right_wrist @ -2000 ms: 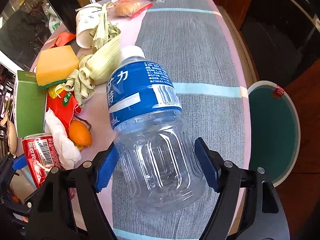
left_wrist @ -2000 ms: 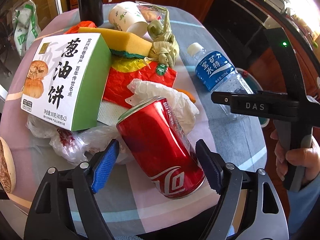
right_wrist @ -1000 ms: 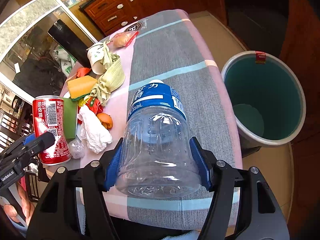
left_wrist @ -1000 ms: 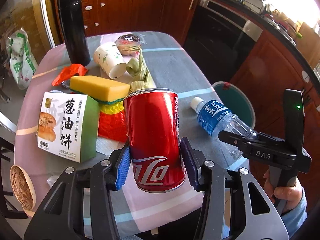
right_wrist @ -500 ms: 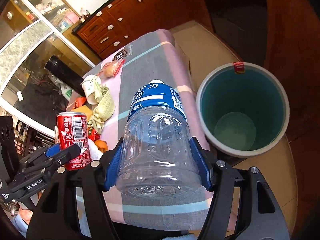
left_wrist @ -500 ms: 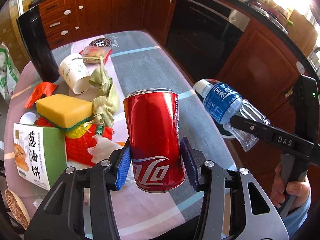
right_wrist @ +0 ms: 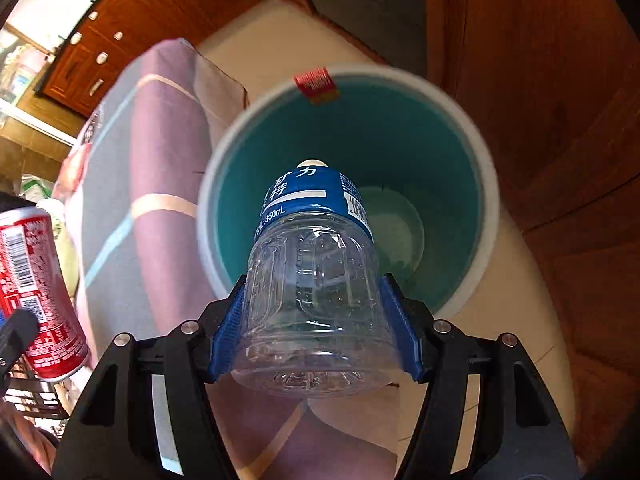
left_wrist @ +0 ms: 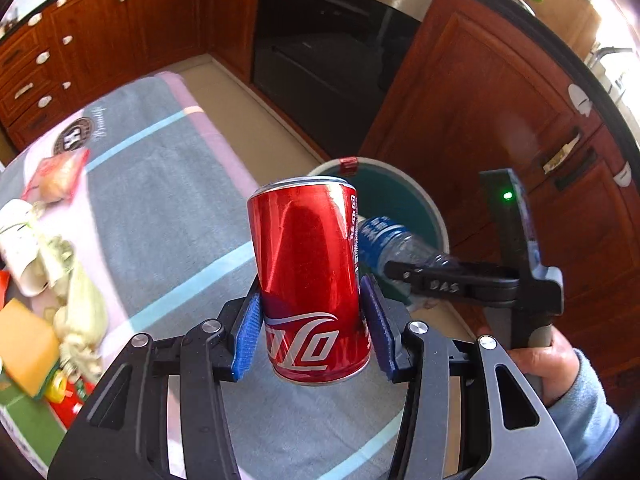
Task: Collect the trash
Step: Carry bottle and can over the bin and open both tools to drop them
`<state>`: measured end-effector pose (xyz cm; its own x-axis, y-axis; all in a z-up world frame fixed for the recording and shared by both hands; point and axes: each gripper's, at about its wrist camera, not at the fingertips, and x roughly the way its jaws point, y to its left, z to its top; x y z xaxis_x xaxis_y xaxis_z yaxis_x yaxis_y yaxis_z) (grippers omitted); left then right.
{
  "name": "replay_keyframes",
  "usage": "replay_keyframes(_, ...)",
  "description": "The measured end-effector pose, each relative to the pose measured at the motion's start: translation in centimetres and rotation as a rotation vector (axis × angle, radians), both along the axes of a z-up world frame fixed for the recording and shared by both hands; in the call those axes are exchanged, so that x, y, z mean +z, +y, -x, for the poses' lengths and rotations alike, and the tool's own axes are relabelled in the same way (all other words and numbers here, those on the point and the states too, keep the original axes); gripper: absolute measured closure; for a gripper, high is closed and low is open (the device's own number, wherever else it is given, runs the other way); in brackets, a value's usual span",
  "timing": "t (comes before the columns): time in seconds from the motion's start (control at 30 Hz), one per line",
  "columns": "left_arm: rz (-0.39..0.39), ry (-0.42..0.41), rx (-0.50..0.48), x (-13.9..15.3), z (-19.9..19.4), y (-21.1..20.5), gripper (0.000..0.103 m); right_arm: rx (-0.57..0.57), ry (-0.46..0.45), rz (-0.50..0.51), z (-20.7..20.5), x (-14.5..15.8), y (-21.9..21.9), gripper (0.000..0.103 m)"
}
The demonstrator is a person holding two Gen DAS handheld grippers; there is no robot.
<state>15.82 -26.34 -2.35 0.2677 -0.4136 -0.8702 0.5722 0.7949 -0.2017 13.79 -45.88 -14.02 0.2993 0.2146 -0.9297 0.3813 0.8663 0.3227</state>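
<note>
My left gripper is shut on a red cola can and holds it upright in the air over the table's right edge. My right gripper is shut on an empty clear water bottle with a blue label, cap pointing down into the teal trash bin on the floor. The bottle and bin also show in the left wrist view, just right of the can. The can shows at the left edge of the right wrist view.
The table has a grey and pink cloth. Trash lies at its left: a paper cup, leaf wrappers, a yellow sponge, a snack packet. Wooden cabinets and an oven stand behind the bin.
Both grippers have swung right, away from the trash pile. The bottle now hangs over the bin's mouth, tipped cap down. The can has moved toward the table edge by the bin.
</note>
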Motion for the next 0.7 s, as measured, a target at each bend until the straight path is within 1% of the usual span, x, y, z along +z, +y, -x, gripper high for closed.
replay_keyframes(0.07,-0.005,0.013,-0.018,-0.8,-0.7,-1.5,0.054,0.0,0.021,-0.005,-0.4,-0.7,0.0,0.041)
replay_keyframes(0.17,-0.006,0.036,-0.038,-2.0,-1.6,-3.1,0.054,0.006,0.034,0.002,-0.4,-0.9,-0.3,0.04)
replay_keyframes(0.27,-0.003,0.05,-0.053,-2.8,-2.1,-4.3,0.054,0.014,0.029,0.041,-0.1,-0.3,-0.5,0.04)
replay_keyframes(0.37,-0.003,0.057,-0.073,-3.5,-2.3,-5.4,0.054,0.003,0.025,0.057,0.7,0.5,-1.2,0.04)
replay_keyframes(0.47,-0.007,0.065,-0.09,-4.0,-2.1,-6.2,0.054,-0.011,0.023,0.081,1.5,1.2,-1.8,0.035)
replay_keyframes(0.53,-0.013,0.067,-0.099,-4.2,-1.9,-6.9,0.054,-0.011,0.022,0.102,1.5,1.7,-2.0,0.03)
replay_keyframes(0.57,-0.015,0.075,-0.102,-4.3,-1.9,-7.3,0.053,-0.01,0.023,0.111,1.6,1.9,-1.9,0.03)
replay_keyframes(0.6,-0.014,0.085,-0.106,-4.4,-2.0,-7.5,0.047,-0.01,0.024,0.114,1.8,2.0,-2.0,0.029)
replay_keyframes(0.67,-0.017,0.064,-0.099,-4.3,-1.8,-7.4,0.038,-0.009,0.026,0.114,1.8,2.2,-1.9,0.028)
replay_keyframes(0.7,-0.02,0.051,-0.092,-4.1,-1.7,-7.3,0.036,-0.01,0.027,0.115,1.9,2.2,-1.8,0.026)
